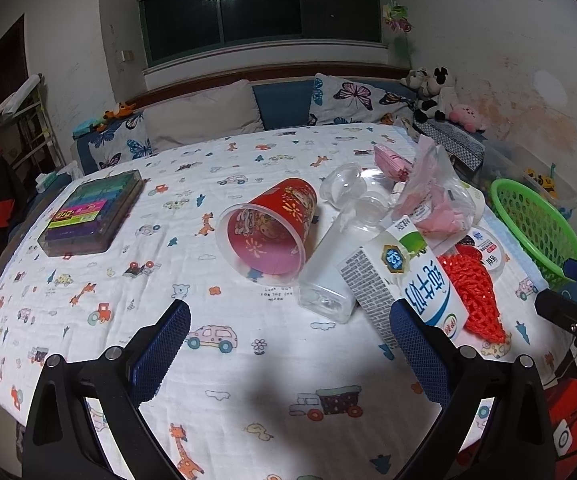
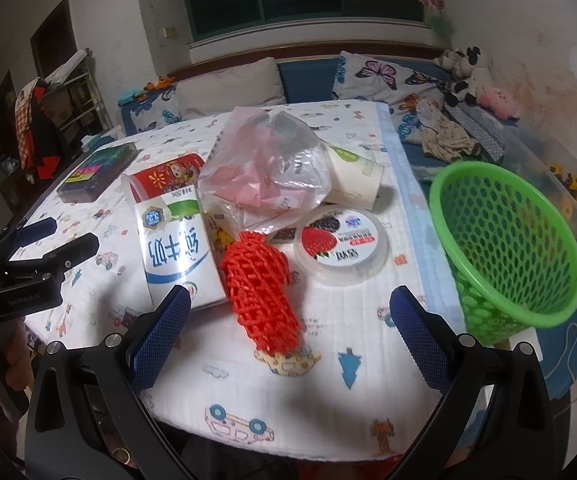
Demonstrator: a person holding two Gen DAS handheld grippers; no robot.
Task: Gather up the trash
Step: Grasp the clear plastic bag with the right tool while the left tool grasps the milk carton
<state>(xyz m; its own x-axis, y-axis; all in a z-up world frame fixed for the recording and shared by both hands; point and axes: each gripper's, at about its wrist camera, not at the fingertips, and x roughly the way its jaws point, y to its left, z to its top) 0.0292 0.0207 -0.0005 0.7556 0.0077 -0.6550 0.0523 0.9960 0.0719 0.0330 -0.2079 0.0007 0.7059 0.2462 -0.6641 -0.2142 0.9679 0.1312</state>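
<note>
Both tongs gape wide and empty — the left gripper (image 1: pixel 290 326) at the bottom of its frame, the right gripper (image 2: pixel 288 312) likewise. Trash fills mid-frame on the table (image 2: pixel 328 400): milk carton (image 2: pixel 176 248), red foam net (image 2: pixel 260 292), plastic bag (image 2: pixel 264 160), red cup (image 1: pixel 268 228) — green basket (image 2: pixel 504 248) at right.

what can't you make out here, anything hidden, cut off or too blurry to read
- Basket inside: both views show mostly its mesh wall, so any contents are hidden.
- Clear bottle: absent from the right view, behind the milk carton.
- Bag contents: only pink shapes through crinkled plastic, both views.
- Tub small print: too small to read.
- Paper cup: partly covered by the bag in the right view.
</note>
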